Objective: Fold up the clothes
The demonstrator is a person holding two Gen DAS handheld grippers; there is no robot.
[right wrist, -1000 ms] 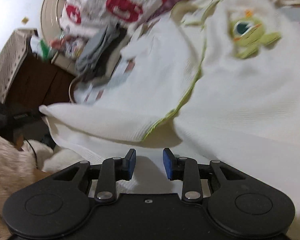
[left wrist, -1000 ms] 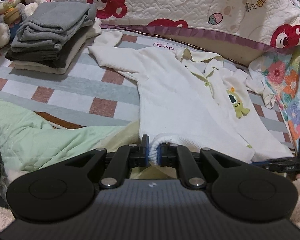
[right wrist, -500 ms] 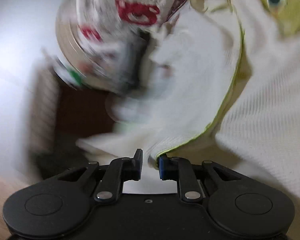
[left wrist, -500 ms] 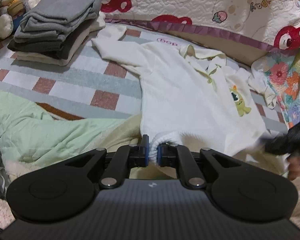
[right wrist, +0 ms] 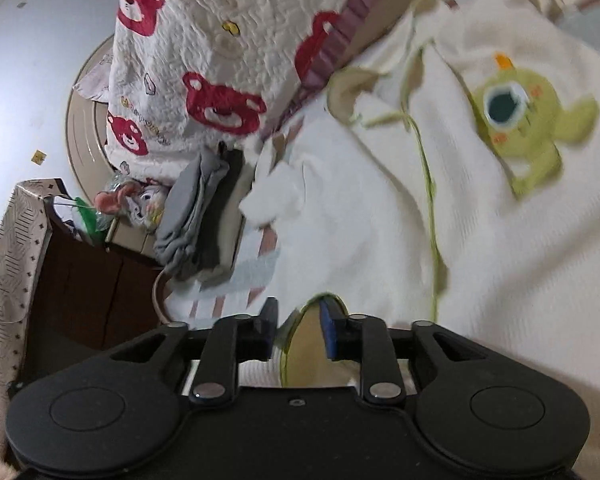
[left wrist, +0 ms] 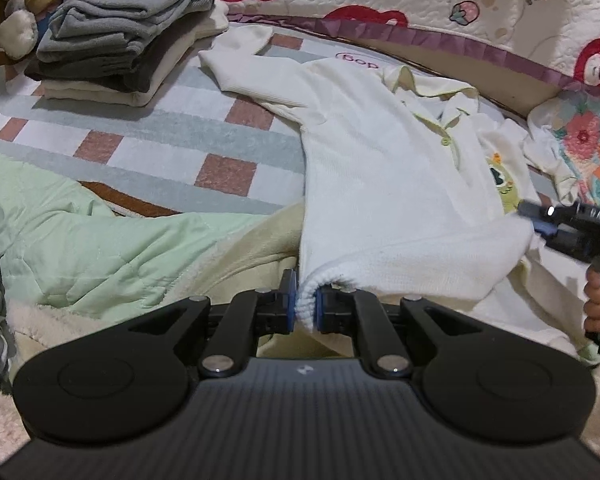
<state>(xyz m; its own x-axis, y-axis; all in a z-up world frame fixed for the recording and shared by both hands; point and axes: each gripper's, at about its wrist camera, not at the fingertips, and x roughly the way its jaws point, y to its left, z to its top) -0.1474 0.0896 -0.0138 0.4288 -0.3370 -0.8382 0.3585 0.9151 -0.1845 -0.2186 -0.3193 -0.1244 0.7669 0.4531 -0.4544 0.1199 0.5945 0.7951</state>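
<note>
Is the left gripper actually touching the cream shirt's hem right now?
Touching. The left wrist view shows the left gripper with both blue pads pressed against the bunched ribbed hem of the cream shirt, no gap visible.

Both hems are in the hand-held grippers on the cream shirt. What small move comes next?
Probably lift both together and carry the hem toward the collar. The left hand-held gripper pinches the ribbed hem; the right hand-held gripper has the green-trimmed edge between its fingers; the cream shirt lies flat ahead.
</note>
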